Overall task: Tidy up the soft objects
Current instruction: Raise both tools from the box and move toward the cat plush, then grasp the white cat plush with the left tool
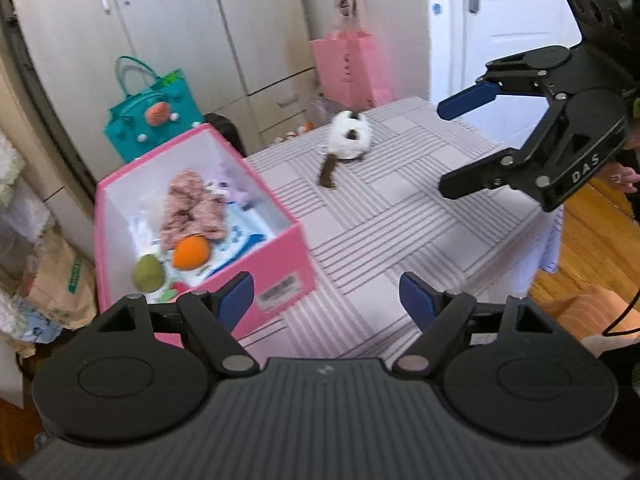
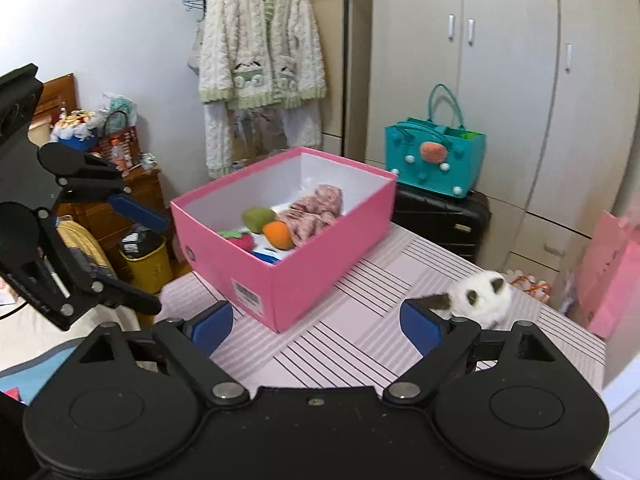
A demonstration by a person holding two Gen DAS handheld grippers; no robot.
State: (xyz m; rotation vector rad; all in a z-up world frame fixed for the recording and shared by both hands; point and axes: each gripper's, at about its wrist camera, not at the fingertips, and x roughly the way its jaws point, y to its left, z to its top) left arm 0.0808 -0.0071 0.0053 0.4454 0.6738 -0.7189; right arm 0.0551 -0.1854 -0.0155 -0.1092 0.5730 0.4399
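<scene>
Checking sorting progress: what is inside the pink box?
In the pink box: green plush, orange plush, red plush, pink cloth, lilac toy. Items beneath are largely covered.

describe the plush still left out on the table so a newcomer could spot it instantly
Start at the striped table cover with the open pink box on one end. The white plush cat lies alone on the cover, outside the box, toward the far edge near the pink paper bag. Unlike the orange and green toys in the box, it is white with dark brown ears and tail.

L wrist: faces box from left | R wrist: opposite side | shared: box, table
</scene>
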